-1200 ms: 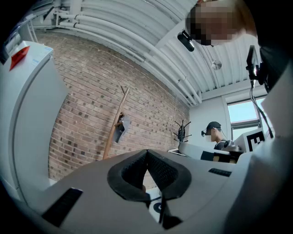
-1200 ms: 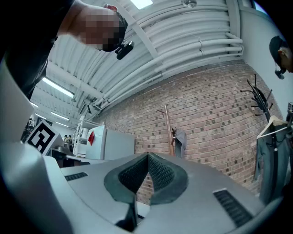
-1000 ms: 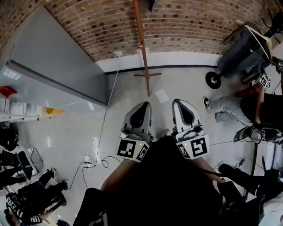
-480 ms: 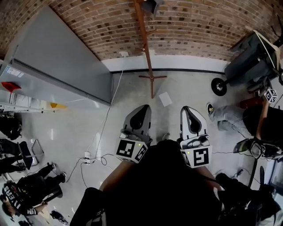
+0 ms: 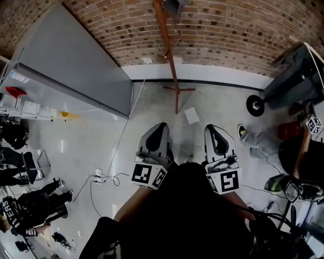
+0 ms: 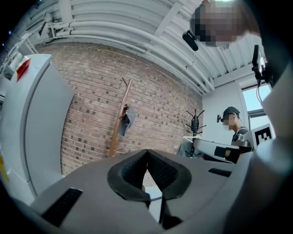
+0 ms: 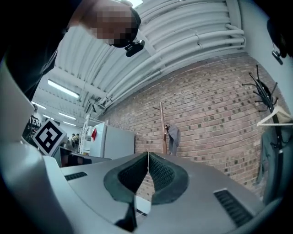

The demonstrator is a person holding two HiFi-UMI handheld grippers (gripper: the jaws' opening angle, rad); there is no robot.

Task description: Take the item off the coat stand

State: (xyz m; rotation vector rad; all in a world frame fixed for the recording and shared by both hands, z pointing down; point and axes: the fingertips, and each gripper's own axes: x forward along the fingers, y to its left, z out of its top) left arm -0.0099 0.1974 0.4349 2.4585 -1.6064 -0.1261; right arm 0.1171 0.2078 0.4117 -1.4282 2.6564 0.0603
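A wooden coat stand (image 5: 168,50) rises against the brick wall, its cross foot (image 5: 177,91) on the floor ahead. A grey item (image 5: 174,6) hangs near its top, also seen as a grey item (image 6: 127,121) and a grey item (image 7: 173,138) in the gripper views. My left gripper (image 5: 161,126) and right gripper (image 5: 211,129) are held side by side in front of the person's dark torso, well short of the stand. Both are shut with nothing between the jaws, their tips meeting in both gripper views: left gripper (image 6: 147,151), right gripper (image 7: 148,154).
A large grey cabinet (image 5: 71,66) stands left. A white paper sheet (image 5: 192,115) lies on the floor near the stand. Cables and a power strip (image 5: 98,177) lie lower left. A wheeled cart (image 5: 288,86) and seated people (image 5: 283,146) are right; more people sit far left.
The view has shifted forward and slightly left: the coat stand now sits further right and lower in the frame. The right gripper drew a little to the right. Both stay shut.
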